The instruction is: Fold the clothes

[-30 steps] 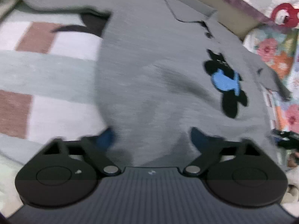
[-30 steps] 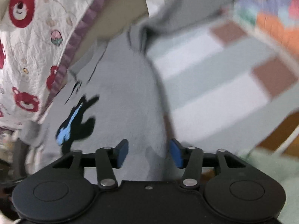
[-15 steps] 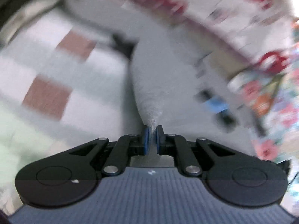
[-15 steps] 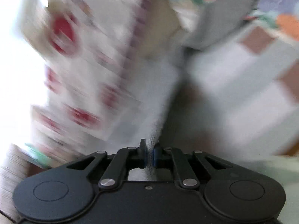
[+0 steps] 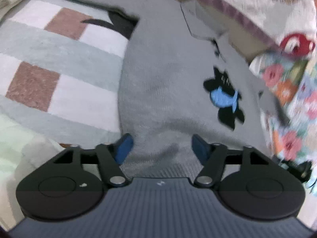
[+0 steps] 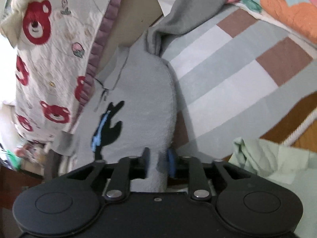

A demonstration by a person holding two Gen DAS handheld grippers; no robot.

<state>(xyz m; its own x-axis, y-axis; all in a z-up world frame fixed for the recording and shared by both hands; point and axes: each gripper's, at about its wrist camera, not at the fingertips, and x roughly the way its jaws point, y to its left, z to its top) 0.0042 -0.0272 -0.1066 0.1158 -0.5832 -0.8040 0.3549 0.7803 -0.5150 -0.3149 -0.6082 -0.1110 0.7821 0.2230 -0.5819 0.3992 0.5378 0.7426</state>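
A grey sweater (image 5: 168, 75) with a black and blue cat patch (image 5: 223, 97) lies on a checked blanket (image 5: 59, 63). My left gripper (image 5: 161, 146) is open, its blue pads either side of the sweater's hem, with cloth lying between them. In the right wrist view the same sweater (image 6: 142, 103) runs up from my right gripper (image 6: 158, 161), whose jaws stand a little apart with the sweater's edge between them. One grey sleeve (image 6: 190, 13) stretches up to the right.
A white quilt with red bears (image 6: 49, 63) lies beside the sweater, also in the left wrist view (image 5: 267, 10). A floral quilt (image 5: 293, 103) is on the right. Pale green cloth (image 6: 277, 164) lies by a wooden floor (image 6: 293, 123).
Both grippers were shut on the sweater's hem half a second ago. Now the left has opened wide and the right has opened partway. The sweater lies flat again.
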